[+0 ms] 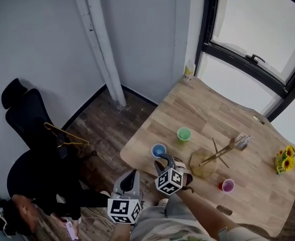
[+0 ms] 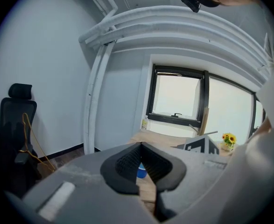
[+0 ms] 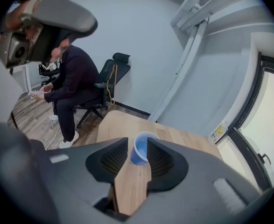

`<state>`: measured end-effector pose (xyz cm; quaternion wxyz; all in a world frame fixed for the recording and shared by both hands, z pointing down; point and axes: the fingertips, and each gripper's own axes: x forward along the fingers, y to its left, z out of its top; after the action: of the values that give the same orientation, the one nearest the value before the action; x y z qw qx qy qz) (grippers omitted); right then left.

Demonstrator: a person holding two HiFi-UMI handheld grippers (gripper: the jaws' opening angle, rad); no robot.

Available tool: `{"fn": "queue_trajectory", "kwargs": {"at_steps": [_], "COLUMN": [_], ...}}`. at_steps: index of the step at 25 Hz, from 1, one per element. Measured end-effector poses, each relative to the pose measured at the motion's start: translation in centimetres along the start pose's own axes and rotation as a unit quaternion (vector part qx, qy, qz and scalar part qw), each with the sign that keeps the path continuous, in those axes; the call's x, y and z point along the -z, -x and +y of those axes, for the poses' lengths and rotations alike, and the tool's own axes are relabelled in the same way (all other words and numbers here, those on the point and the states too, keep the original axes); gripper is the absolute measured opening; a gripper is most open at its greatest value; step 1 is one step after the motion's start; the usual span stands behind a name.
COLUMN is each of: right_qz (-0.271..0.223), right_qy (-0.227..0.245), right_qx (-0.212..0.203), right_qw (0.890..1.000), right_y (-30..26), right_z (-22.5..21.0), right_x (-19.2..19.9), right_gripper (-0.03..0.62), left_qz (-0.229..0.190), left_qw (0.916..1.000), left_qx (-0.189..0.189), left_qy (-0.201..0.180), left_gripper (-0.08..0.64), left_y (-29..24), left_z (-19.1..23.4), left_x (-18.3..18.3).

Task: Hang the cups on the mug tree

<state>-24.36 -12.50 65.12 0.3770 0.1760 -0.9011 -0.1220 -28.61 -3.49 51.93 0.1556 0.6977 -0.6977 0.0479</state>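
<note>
Your right gripper point(image 3: 137, 144) has its jaws apart, with the blue cup point(image 1: 159, 150) framed between the tips but not pinched. Your left gripper point(image 2: 140, 146) is closed on nothing. The cup sits upright by the near-left edge of the table point(image 1: 197, 109), left of the mug tree point(image 1: 207, 163). It looks like thin, light plastic that could flex or slip, so grip its wall gently just below the rim.

Office (swivel chair point(image 1: 24, 112), table point(image 1: 187, 109))
</note>
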Motion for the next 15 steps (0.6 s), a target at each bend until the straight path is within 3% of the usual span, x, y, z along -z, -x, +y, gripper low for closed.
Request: {"fn": "queue_trajectory", "kwargs": {"at_steps": [7, 15], "right_qz": [0.051, 0.061], "right_qy": [0.064, 0.075], "right_qx": [-0.01, -0.006], "right_qw": [0.997, 0.995], "right_y": [-2.9, -3.2], "right_z": [0.7, 0.5], "right_x": [1.7, 1.8], "right_gripper": [0.09, 0.023], "left_qz": [0.009, 0.012], "left_qw": [0.9999, 0.9998], "left_qx": [-0.009, -0.014], "left_qy": [-0.001, -0.002], "left_gripper": [0.005, 0.005], "left_y": [0.2, 0.4], "left_z": [0.5, 1.1], "left_x": [0.7, 0.9]}}
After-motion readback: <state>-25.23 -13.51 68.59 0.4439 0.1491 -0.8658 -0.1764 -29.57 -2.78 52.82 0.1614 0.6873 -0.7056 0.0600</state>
